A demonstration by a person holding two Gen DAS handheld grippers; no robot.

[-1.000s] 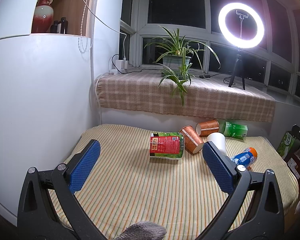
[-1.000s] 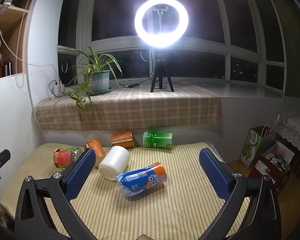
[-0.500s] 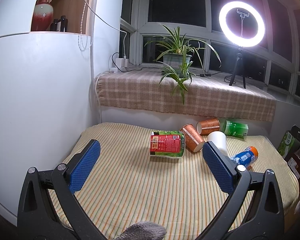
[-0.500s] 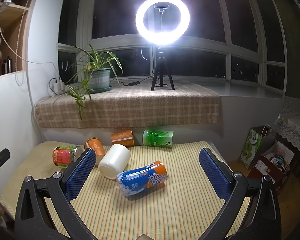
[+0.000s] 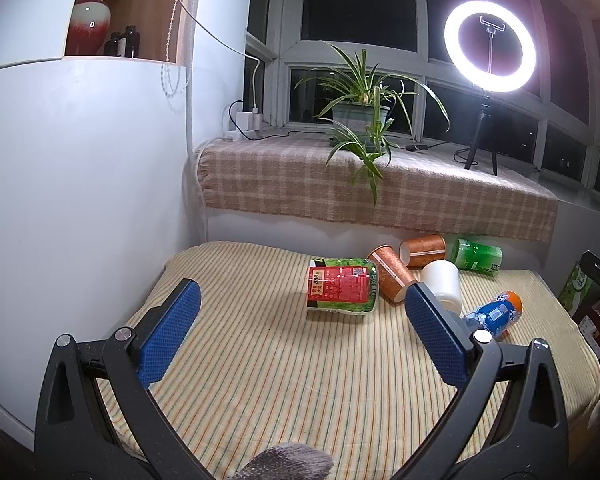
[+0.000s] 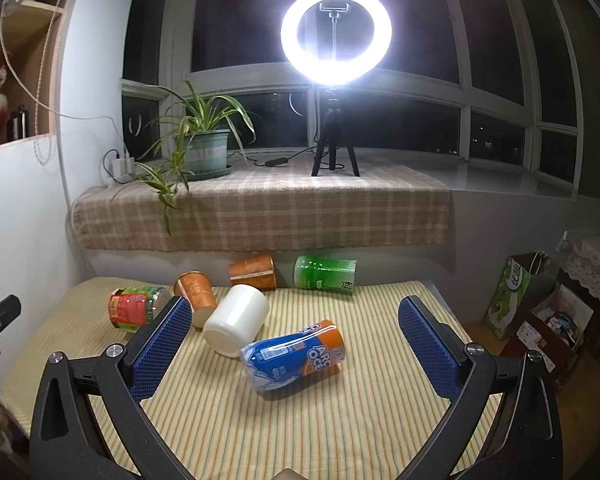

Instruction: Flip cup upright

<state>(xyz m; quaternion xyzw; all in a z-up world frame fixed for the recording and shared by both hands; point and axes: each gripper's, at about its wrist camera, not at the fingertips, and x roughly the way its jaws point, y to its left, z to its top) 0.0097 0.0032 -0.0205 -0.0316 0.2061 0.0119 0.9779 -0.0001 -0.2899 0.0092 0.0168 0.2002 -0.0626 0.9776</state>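
While six cups are lying toppled on the striped worktop | right hand-held gripper is hovering wide open, blue-orange cup lying between its fingers, just ahead | left hand-held gripper is gaping wide, empty | advice: straddle the cup's middle, squeeze gently.

white cup partly behind tool finger

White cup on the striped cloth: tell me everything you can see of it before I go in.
The white cup is plain, unprinted, smooth and matte, plastic or paper by its look. It lies on its side on the striped tablecloth, flat closed base toward the right wrist camera, mouth pointing away. An orange paper cup lies close at its left, contact unclear. The blue-and-orange cup lies just before it. Neither gripper touches it.
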